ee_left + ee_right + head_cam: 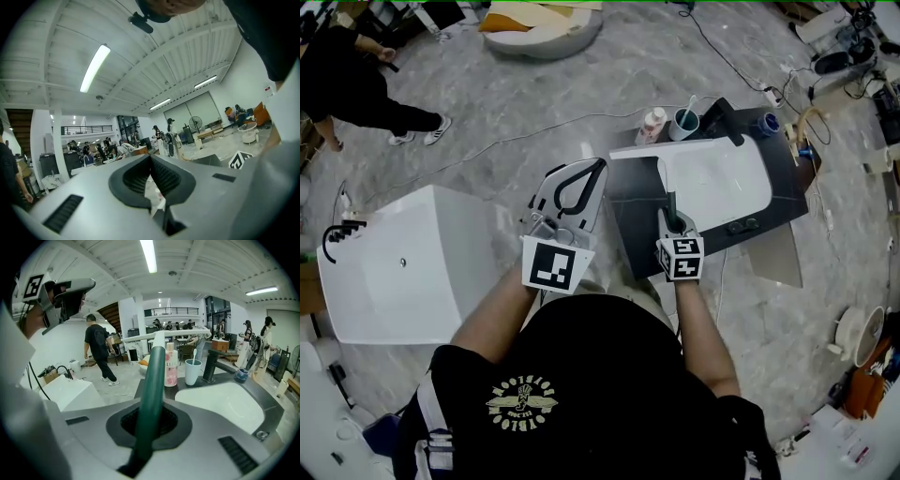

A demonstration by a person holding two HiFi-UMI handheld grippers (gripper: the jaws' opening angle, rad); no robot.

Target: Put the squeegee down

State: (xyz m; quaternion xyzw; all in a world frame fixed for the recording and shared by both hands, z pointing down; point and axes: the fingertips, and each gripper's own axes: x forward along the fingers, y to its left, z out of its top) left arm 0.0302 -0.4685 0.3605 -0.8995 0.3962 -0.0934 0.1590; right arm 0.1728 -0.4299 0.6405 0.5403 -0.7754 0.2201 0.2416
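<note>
Nearest the person, the right gripper (pixel 151 417) has its 2 jaws closed tight on the dark green handle of the squeegee (pixel 157 366). The handle's long axis runs straight out along the jaws, away from the person, toward the back of the bench (pixel 150 386). Its white blade sits at the far end, crosswise to the handle and pointing left and right. In the head view the right gripper (pixel 673 221) is over the near left part of the dark bench (pixel 628 225), with the squeegee (pixel 671 206) reaching forward from it. I cannot tell whether the blade touches the bench.

The left gripper (pixel 600 167) is held just left of the bench, beside the right one. Its own view shows the left gripper (pixel 150 158) with jaw tips together and nothing in them.

Farther along, a white sink (pixel 225 408) is set into the bench. Behind the blade stand 1 pink bottle (pixel 171 366) and 1 pale cup (pixel 192 372), with a black faucet (pixel 209 364) to their right. A white unit (pixel 394 267) stands on the grey floor (pixel 544 94) to the left. Beyond it, a person in black (pixel 99 350) is on the floor.
</note>
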